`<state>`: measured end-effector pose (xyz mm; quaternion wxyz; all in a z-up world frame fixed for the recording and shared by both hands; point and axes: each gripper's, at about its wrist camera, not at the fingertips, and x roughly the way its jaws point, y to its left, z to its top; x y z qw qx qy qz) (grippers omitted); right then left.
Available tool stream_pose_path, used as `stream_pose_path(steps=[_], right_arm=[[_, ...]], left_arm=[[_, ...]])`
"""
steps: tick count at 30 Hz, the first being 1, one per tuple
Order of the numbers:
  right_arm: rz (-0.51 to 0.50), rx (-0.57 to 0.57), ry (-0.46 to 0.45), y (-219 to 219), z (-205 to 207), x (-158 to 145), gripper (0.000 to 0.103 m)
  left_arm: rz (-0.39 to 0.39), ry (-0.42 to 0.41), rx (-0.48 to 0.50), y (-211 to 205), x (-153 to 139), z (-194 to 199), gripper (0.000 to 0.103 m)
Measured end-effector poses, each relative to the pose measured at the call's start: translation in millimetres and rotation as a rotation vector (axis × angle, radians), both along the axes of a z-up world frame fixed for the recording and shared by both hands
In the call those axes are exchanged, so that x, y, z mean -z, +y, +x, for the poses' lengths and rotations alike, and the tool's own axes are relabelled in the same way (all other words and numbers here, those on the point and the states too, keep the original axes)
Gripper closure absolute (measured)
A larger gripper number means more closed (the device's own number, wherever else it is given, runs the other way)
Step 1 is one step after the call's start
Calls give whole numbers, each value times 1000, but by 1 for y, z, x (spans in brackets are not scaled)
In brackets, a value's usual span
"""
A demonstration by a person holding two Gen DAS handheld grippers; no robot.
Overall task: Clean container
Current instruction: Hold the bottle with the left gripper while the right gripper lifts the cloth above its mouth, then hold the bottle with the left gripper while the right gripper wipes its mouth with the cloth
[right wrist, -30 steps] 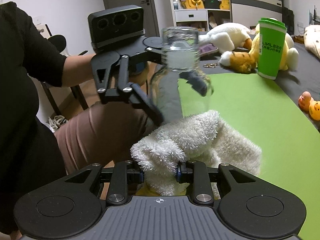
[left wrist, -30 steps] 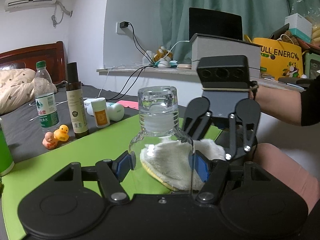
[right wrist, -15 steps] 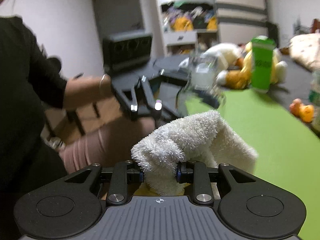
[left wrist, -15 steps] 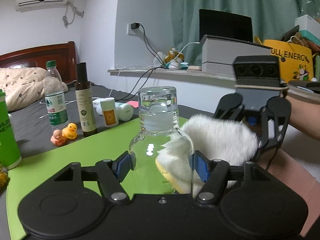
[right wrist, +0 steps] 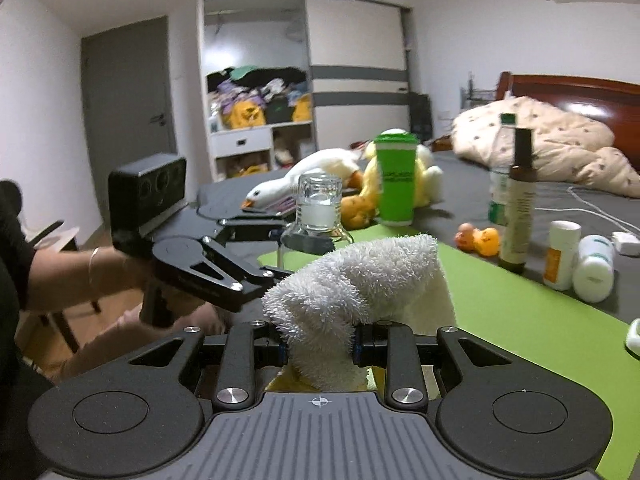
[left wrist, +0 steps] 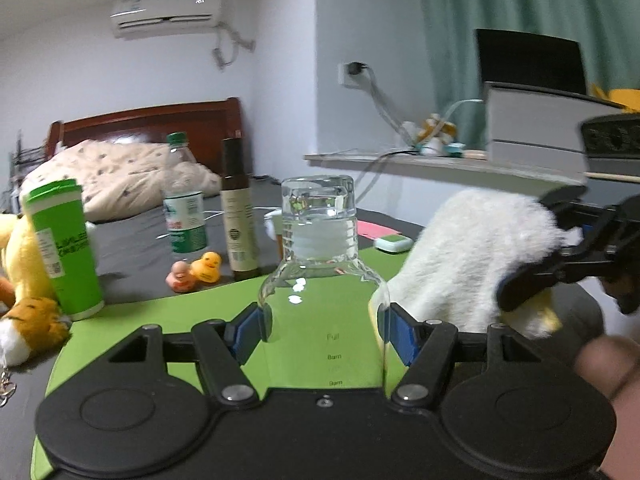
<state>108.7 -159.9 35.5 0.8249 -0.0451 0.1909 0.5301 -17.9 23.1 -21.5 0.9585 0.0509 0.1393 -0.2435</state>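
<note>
A clear glass bottle (left wrist: pixel 320 280) stands upright between the blue pads of my left gripper (left wrist: pixel 323 330), which is shut on its wide body. The same bottle (right wrist: pixel 318 216) shows in the right wrist view, held over the near edge of the green mat (right wrist: pixel 520 304). My right gripper (right wrist: pixel 320 346) is shut on a fluffy white cloth (right wrist: pixel 360 284) with a yellow underside. In the left wrist view that cloth (left wrist: pixel 468 256) hangs to the right of the bottle, apart from the glass, with the right gripper (left wrist: pixel 532 280) clamped on it.
On the grey table beyond the mat stand a green cup (left wrist: pixel 64 248), a water bottle (left wrist: pixel 184 204), a dark brown bottle (left wrist: pixel 239 208), two toy ducks (left wrist: pixel 196 274) and small white containers (right wrist: pixel 578 260). Plush toys (right wrist: pixel 400 184) lie at the left. A person's forearm (right wrist: pixel 80 280) holds the left gripper.
The right gripper has drawn the cloth away from the bottle's side, out to the right. The left gripper has swung leftward with the bottle still held.
</note>
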Motion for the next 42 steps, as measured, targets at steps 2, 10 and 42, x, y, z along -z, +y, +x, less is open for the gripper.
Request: stream_pose_path(steps=[2,10,42], right_arm=[[18,37,-1,-2,1,-3,75],[117,160,-55,-10,10,-33,75],[-155,-88,-83,143,85,-80,75]], left_arm=[[-8,-2,-46,-1,0,10,39],[19,-11,-206,-15,2,32,39],[33,31,-298,-29,-3,28,39]])
